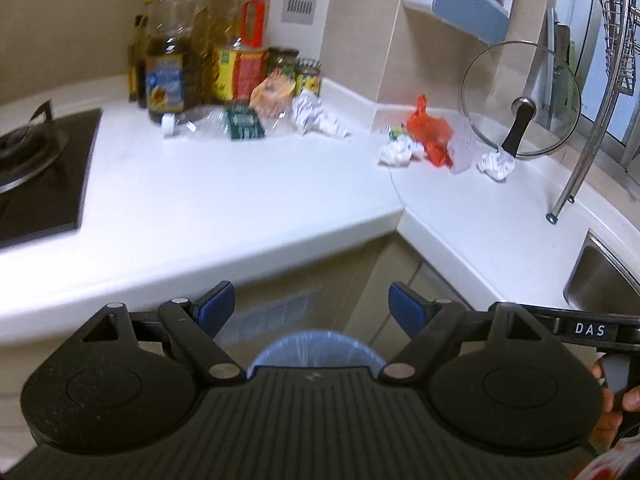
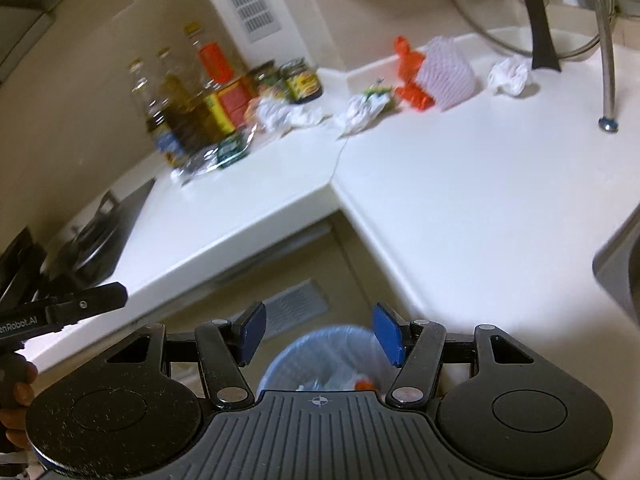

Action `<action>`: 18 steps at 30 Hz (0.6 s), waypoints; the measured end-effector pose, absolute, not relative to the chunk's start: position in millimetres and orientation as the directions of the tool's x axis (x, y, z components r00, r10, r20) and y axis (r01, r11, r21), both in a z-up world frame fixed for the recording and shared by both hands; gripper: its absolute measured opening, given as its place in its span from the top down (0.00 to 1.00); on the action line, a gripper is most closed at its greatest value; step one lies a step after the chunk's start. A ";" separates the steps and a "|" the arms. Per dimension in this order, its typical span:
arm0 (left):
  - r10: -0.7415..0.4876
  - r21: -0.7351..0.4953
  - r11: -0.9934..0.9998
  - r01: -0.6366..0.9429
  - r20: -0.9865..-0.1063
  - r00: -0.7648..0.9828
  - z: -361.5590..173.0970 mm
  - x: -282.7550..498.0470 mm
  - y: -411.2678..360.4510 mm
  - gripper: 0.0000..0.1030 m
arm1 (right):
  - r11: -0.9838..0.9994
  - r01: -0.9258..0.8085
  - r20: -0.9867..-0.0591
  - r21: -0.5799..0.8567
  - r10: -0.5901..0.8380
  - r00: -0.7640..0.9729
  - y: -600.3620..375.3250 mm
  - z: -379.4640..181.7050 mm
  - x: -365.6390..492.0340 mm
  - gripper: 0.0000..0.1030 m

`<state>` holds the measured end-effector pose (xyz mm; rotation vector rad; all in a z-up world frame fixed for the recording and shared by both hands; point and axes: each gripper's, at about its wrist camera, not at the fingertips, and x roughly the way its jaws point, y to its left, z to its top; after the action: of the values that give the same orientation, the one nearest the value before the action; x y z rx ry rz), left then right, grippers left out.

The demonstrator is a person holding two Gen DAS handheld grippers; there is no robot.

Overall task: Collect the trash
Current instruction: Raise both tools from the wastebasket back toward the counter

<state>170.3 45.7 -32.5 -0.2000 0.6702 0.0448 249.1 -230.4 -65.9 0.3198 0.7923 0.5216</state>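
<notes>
Hovering over bin (image 2: 320,360): left tongs (image 1: 312,308), right tongs (image 2: 319,334) both apart, empty; three paper wads (image 1: 396,151) on counter (image 1: 240,184)

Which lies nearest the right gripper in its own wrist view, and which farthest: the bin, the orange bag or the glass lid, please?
1. Bin: directly below the right gripper.
2. Orange bag: back of the counter.
3. Glass lid: propped behind it, to the right.
</notes>
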 end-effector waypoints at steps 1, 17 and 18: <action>-0.030 -0.170 0.981 -0.096 -0.615 0.788 -31.1 178.8 49.4 0.20 | 0.834 -0.310 -0.590 0.457 0.545 0.596 -228.8 -65.1 256.3 0.42; -0.100 -0.115 0.992 0.042 -0.571 0.815 -27.9 326.6 112.8 0.20 | 0.883 -0.170 -0.549 0.437 0.412 0.728 -189.9 -64.1 417.5 0.42; -0.104 -0.114 0.992 0.047 -0.567 0.817 -27.6 335.2 117.3 0.20 | 0.885 -0.164 -0.544 0.435 0.404 0.736 -187.0 -64.4 428.2 0.42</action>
<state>335.2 117.3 -27.6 -0.0964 0.6090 -0.0807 428.2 -187.0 -64.4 0.3748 0.6768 0.3201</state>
